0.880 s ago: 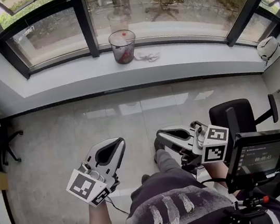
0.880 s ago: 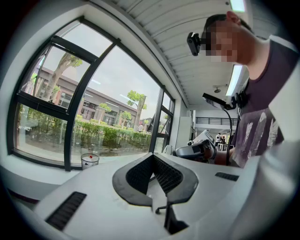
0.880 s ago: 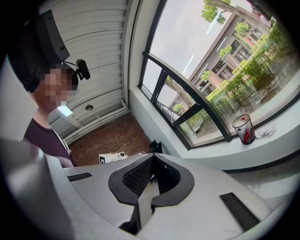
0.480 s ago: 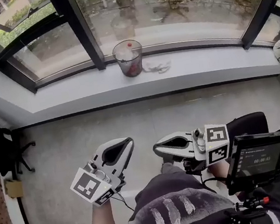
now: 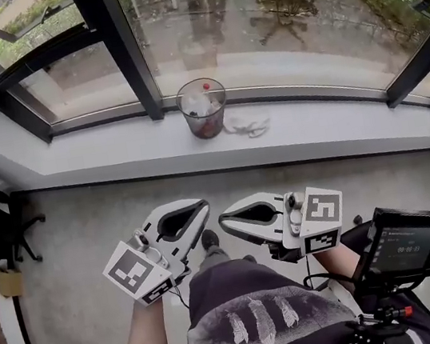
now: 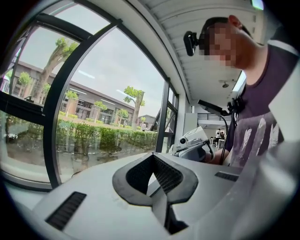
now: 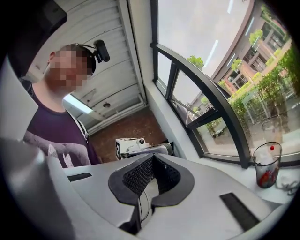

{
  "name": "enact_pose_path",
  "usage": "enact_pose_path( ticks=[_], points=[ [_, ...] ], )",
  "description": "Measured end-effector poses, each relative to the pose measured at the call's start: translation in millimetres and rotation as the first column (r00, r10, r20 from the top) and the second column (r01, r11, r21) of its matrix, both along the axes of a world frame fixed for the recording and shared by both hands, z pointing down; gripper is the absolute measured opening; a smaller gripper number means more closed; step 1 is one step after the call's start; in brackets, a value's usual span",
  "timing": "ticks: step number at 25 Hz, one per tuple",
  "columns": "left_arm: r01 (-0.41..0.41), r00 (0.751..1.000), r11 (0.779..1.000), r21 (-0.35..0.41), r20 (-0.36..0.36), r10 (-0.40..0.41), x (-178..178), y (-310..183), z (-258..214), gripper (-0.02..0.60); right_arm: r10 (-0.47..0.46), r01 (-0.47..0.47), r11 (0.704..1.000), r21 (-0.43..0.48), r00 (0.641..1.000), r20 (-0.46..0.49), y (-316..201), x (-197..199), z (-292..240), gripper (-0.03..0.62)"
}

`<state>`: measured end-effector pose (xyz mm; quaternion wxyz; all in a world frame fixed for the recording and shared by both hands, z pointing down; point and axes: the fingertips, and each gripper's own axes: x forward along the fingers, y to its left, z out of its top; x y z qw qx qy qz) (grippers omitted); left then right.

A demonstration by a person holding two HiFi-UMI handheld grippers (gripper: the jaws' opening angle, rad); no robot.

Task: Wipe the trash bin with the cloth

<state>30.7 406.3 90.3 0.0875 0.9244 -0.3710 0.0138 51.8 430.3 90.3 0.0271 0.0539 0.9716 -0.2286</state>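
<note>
Head view: the small, round, see-through trash bin (image 5: 203, 108) stands upright on the white window sill (image 5: 99, 153), close against the dark-framed glazing. Something red and white lies inside it. The crumpled white cloth (image 5: 246, 126) lies on the sill just beside the bin, to its right; whether the two touch cannot be made out. Both are well apart from the grippers, across a stretch of grey tiled floor (image 5: 70, 230).

The left gripper (image 5: 197, 209) and right gripper (image 5: 229, 220) are carried low in front of the person's torso, tips angled toward each other and toward the sill. Each gripper view shows its dark ridged pads brought together with nothing between them, so both claws are closed and empty. Judgement: this is a carrying posture for the approach, with the jaws closed because nothing is within reach to take.

Task status, as judged: not begun; cloth unlifted, bin unwiped. The next step calls for closing on the sill, parting one pair of jaws and taking the cloth. Risk noted: the bin looks light and may slide or tip under wiping unless the other gripper steadies it.
</note>
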Motion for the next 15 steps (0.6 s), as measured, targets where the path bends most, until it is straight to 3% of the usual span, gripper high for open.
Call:
enact_pose_path(
  ticks=[2, 5, 10, 13, 15],
  points=[
    [-0.019, 1.000, 1.000, 0.003, -0.015, 0.019, -7.8, -24.0, 6.0, -0.003, 0.035, -0.033, 0.998, 0.048, 0.999, -0.037, -25.7, -11.2, 6.6, 0.000],
    [-0.044, 0.994, 0.999, -0.009, -0.100, 0.043, -37.1, -66.9, 5.4, -0.003, 0.094, -0.080, 0.987, 0.137, 0.990, -0.105, -68.7, -44.5, 5.3, 0.000],
    [-0.126, 0.963, 0.992, -0.028, -0.244, 0.115, -69.3, -118.1, -5.0, -0.004, 0.083, -0.036, 0.972, 0.231, 0.977, -0.197, -107.0, -91.6, -0.9, 0.000],
    [-0.171, 0.950, 0.985, -0.038, -0.273, 0.154, -88.7, -155.0, -8.4, -0.005, 0.092, -0.044, 0.973, 0.225, 0.974, -0.209, -145.1, -114.3, -7.2, 0.000],
    [-0.173, 0.957, 0.983, -0.058, -0.244, 0.154, -93.4, -178.6, -0.9, -0.003, 0.125, -0.074, 0.972, 0.221, 0.966, -0.225, -170.2, -117.7, 3.0, 0.000]
  ],
)
